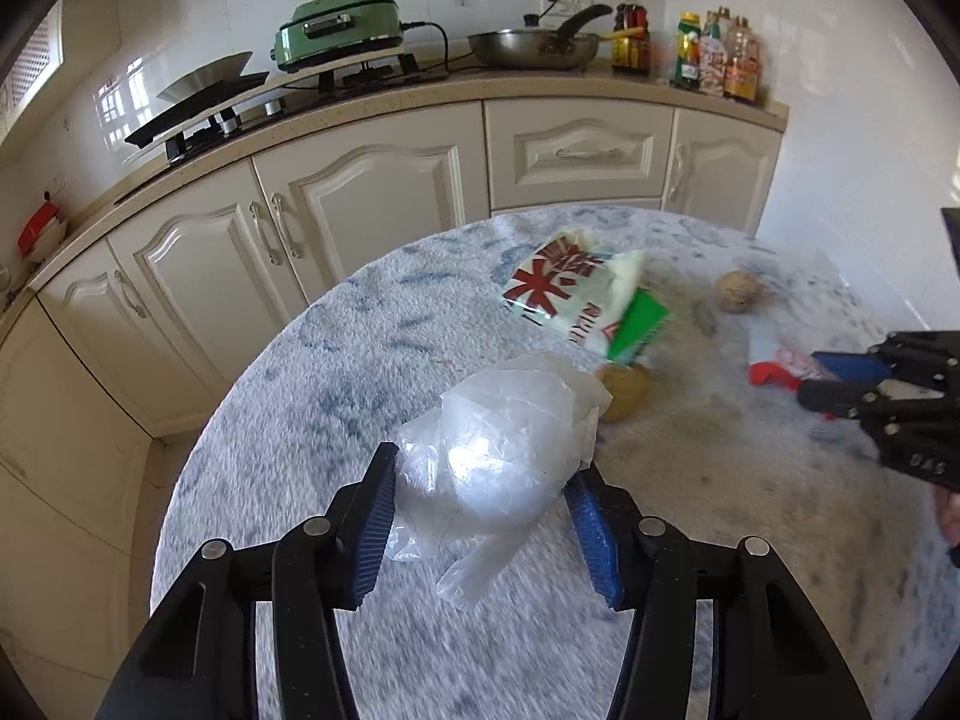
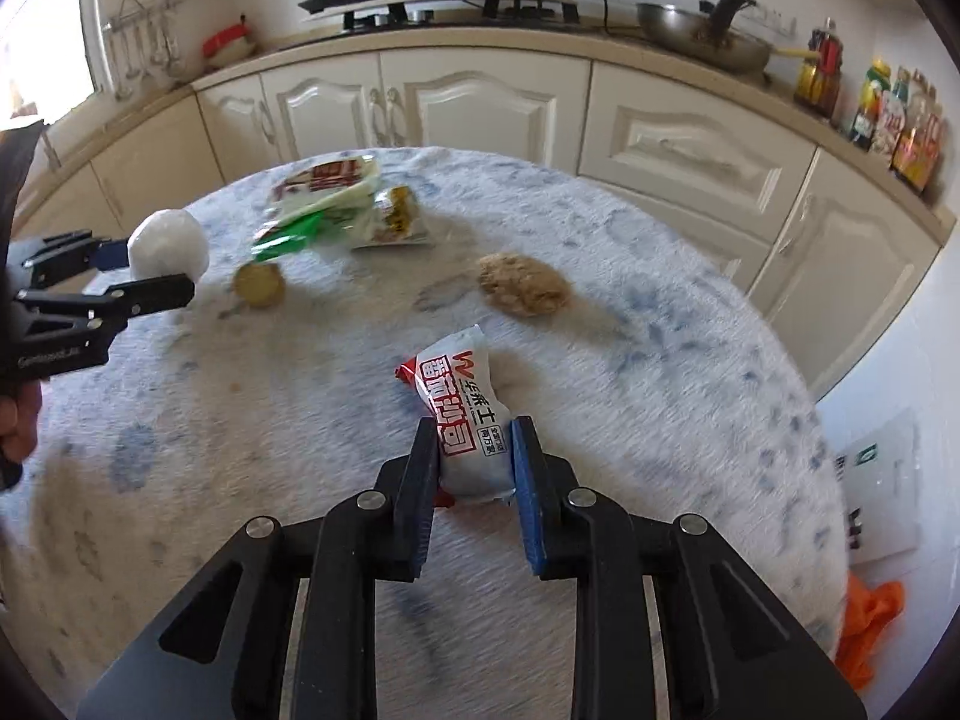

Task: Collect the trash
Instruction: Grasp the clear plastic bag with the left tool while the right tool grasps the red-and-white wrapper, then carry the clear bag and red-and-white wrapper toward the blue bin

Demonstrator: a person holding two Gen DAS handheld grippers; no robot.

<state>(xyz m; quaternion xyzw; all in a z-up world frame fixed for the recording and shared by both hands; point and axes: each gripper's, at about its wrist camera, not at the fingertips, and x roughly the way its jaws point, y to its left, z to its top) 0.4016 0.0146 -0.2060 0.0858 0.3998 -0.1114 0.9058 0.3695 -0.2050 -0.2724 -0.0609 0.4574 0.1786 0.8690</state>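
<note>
Two grippers are working over the round table [image 2: 690, 420], which is covered in a fluffy blue-and-white cloth. The left gripper [image 1: 480, 516] is squeezing a crumpled clear plastic bag [image 1: 498, 444] between its blue pads, jaws fairly wide around the bulky wad; this bag looks feather-light, soft and slippery, so pinching the thick bunched middle seems safer than a loose flap. The right gripper [image 2: 474, 474] is closing narrowly on the near end of a white and red snack wrapper [image 2: 462, 414], which appears light and crinkly and likely to slide if held only by its sealed edge. Printing on that wrapper is showing a red W-like logo and Chinese characters that seem to read 华莱士, with bigger red characters I cannot read with confidence. Farther across the table are lying a red-and-white printed packet [image 2: 327, 180] with a green wrapper [image 2: 288, 237], its lettering too blurred to read, a round yellowish lump [image 2: 259, 283], and a brown crumbly patty [image 2: 523, 283].
</note>
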